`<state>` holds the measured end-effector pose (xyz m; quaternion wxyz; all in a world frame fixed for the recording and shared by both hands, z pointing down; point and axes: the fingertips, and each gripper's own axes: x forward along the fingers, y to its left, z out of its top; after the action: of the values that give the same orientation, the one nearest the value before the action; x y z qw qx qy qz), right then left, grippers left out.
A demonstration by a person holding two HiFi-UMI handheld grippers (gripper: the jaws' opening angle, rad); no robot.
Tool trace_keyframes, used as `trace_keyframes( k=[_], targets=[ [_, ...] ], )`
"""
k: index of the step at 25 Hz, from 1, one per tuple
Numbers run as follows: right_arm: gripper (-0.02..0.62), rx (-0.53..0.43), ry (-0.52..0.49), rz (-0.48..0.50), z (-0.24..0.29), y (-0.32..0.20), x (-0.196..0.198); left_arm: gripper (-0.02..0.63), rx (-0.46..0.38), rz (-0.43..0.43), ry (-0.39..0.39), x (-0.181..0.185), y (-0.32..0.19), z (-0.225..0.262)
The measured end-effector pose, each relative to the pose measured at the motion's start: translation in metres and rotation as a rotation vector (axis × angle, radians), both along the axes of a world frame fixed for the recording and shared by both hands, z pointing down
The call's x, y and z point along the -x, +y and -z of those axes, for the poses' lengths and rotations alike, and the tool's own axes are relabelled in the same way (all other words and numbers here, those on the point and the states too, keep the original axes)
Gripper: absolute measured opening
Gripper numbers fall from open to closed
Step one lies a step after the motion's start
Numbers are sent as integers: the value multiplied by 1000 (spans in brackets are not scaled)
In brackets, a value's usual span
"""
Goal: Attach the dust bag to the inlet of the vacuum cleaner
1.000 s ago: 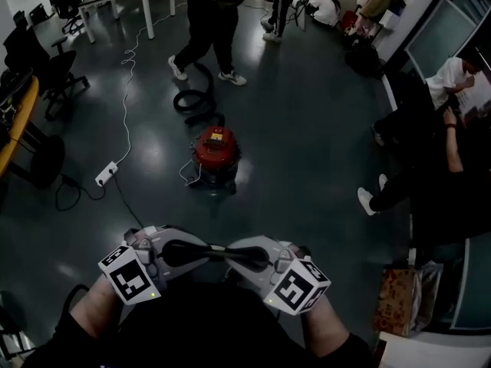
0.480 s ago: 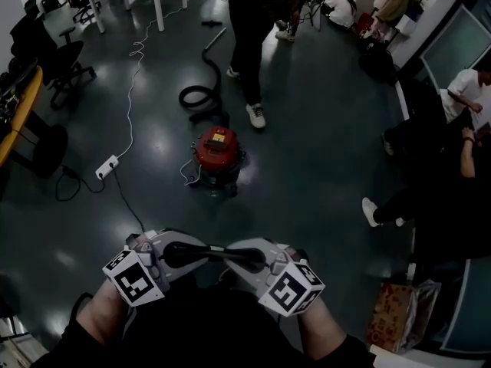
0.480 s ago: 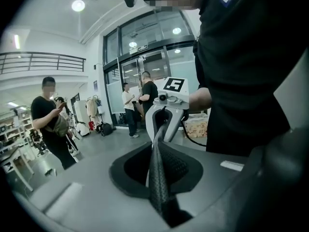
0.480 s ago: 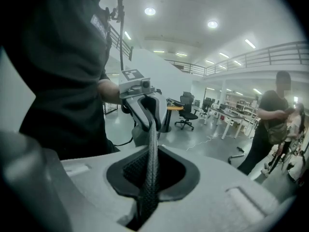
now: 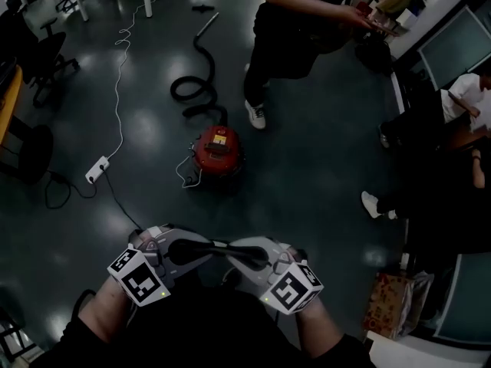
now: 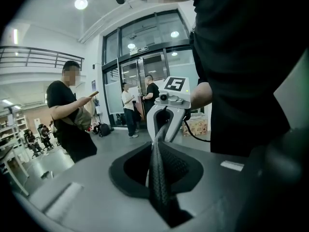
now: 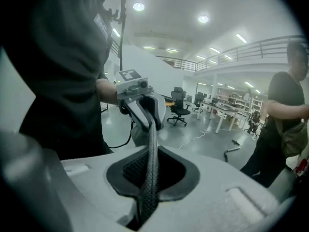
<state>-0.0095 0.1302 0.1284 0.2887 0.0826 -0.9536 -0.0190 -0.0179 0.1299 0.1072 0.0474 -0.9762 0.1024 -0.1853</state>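
Observation:
The red canister vacuum cleaner (image 5: pixel 218 150) stands on the dark floor ahead, and its black hose (image 5: pixel 196 90) curls away behind it. Close to my body, my left gripper (image 5: pixel 201 250) and right gripper (image 5: pixel 234 253) face each other. A dark, mesh-textured dust bag (image 5: pixel 219 252), seen edge-on as a thin strip, stretches between them. In the left gripper view the bag (image 6: pixel 159 173) runs from my jaws to the right gripper (image 6: pixel 166 115). The right gripper view shows the same strip (image 7: pixel 149 173) reaching the left gripper (image 7: pixel 142 108). Both grippers are shut on it. The vacuum's inlet is too small to make out.
A person (image 5: pixel 291 37) stands just behind the vacuum on its right. A white power strip (image 5: pixel 96 169) and cables lie on the floor to the left. Seated people (image 5: pixel 453 129) and a printed paper bag (image 5: pixel 387 305) line the right side. Office chairs (image 5: pixel 38 60) stand far left.
The standing person has walked from behind the hose to the right of the vacuum. Both grippers stay together with the strip held between them.

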Motion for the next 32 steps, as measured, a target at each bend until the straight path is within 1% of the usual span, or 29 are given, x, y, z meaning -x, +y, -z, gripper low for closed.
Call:
trace_keyframes(
  k=[6, 9, 11, 14, 18, 22, 27, 32],
  targets=[
    [32, -7, 50, -67, -25, -51, 42, 41, 7, -24, 20, 41, -50, -29],
    [32, 1, 64, -92, -44, -71, 51, 43, 26, -20, 33, 51, -71, -46],
    [34, 10, 63, -102, -60, -83, 51, 44, 40, -3, 41, 53, -84, -59],
    [34, 33, 63, -97, -90, -99, 46, 49, 70, 39, 46, 49, -103, -87],
    [32, 85, 58, -62, -133, -114, 34, 52, 122, 94, 21, 35, -118, -133],
    [34, 124, 50, -44, -196, -125, 15, 54, 149, 127, 3, 17, -131, -193],
    [34, 163, 54, -44, -271, -142, -2, 55, 184, 151, -18, -2, -147, -270],
    [34, 191, 54, -66, -336, -154, -11, 55, 189, 137, -31, -13, -158, -336]
  ],
)
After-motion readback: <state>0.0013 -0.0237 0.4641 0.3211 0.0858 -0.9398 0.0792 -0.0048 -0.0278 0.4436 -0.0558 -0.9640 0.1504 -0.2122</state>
